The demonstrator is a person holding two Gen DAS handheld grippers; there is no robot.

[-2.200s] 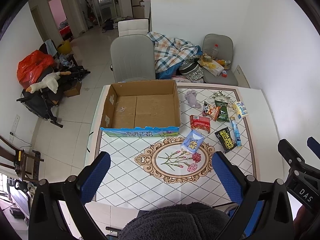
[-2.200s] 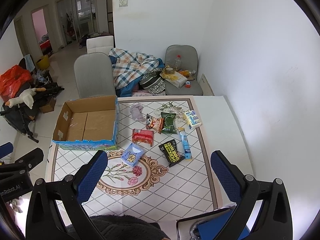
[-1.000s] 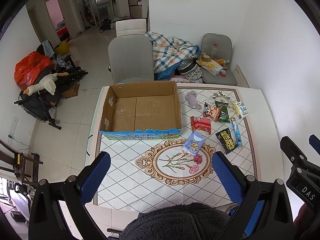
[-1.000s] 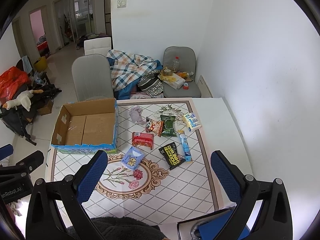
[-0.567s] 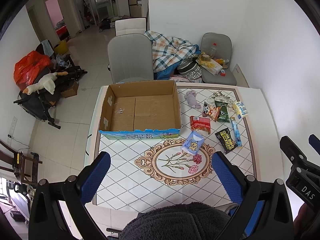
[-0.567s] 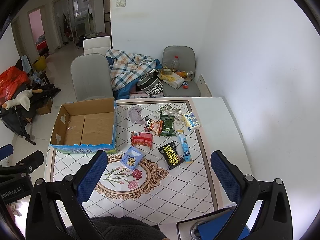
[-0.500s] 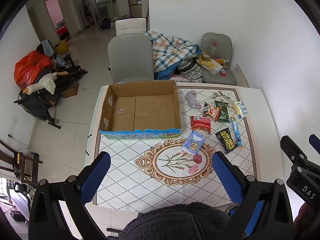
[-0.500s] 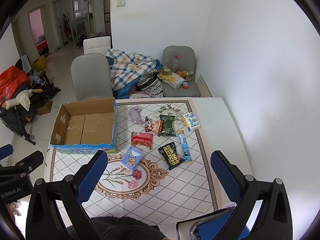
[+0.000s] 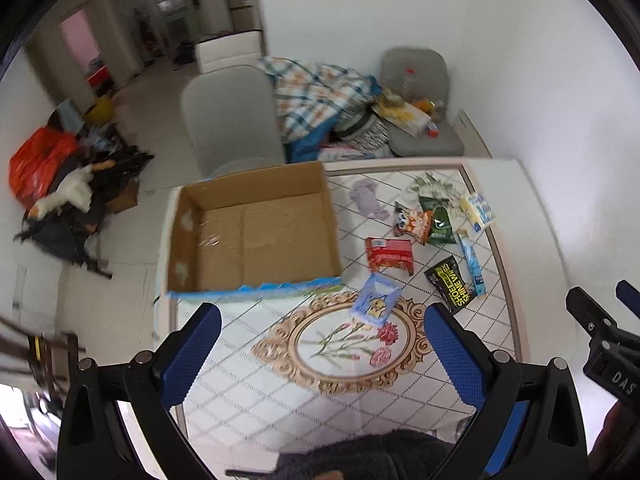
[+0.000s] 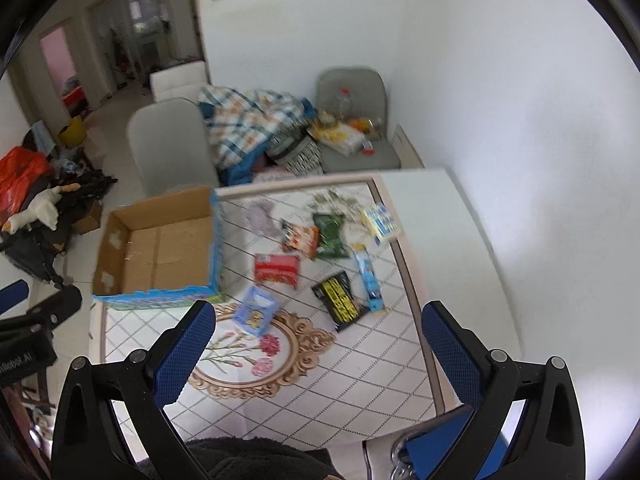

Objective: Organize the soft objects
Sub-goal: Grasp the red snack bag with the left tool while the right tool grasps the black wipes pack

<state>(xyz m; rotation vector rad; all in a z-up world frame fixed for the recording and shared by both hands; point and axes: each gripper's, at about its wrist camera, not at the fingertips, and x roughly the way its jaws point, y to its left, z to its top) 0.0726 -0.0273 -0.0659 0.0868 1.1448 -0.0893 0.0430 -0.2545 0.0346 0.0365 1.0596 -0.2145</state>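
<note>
While both grippers' fingers — left gripper point(image 9: 320, 344), right gripper point(image 10: 316, 344) — hang apart, blue toothpaste box point(image 9: 471, 261) long axis front-to-back.

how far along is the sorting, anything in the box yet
Nothing is done: the cardboard box holds no items. Nothing is in hand: the left gripper and right gripper are both open above the table. Left: the blue pack, red pack and other packets all lie on the tablecloth.

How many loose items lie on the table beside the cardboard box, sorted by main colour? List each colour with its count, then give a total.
Blue: 2 (pouch, tube)
Red: 1
Orange: 1
Green: 1
Black: 1
Yellow and blue: 1
Grey-lilac: 1
Total: 8
</note>
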